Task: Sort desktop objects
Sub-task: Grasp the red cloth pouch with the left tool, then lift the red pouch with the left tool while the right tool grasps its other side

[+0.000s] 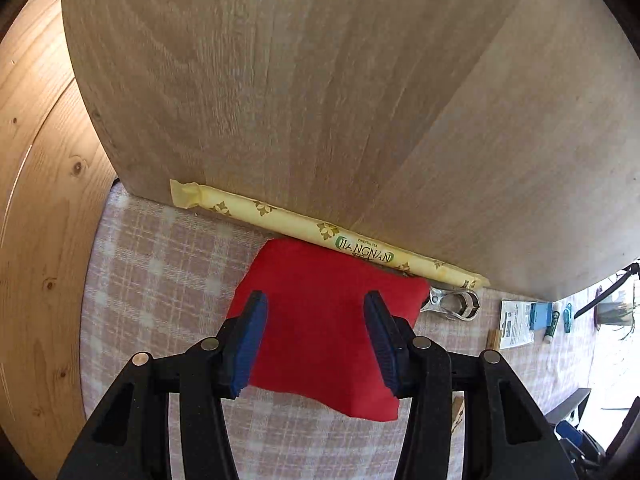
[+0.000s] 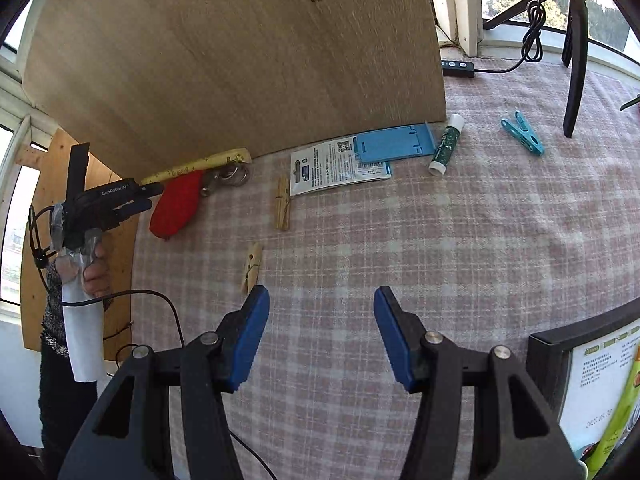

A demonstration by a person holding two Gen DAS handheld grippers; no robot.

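A red cloth pouch (image 1: 328,320) lies on the checked tablecloth (image 1: 160,264) by the wooden board. My left gripper (image 1: 316,340) is open, its blue pads on either side of the pouch and just above it. A yellow tea stick packet (image 1: 320,232) lies along the board's foot behind it, with a metal clip (image 1: 452,303) at its right. In the right wrist view the pouch (image 2: 176,204) and left gripper (image 2: 140,200) are at the far left. My right gripper (image 2: 320,332) is open and empty over the cloth.
An upright wooden board (image 2: 240,60) stands at the back. In front of it lie a leaflet (image 2: 336,168), a blue phone stand (image 2: 394,142), a glue stick (image 2: 446,144), a blue peg (image 2: 522,132), and two wooden pegs (image 2: 283,208) (image 2: 251,266). A black box (image 2: 560,360) stands at right.
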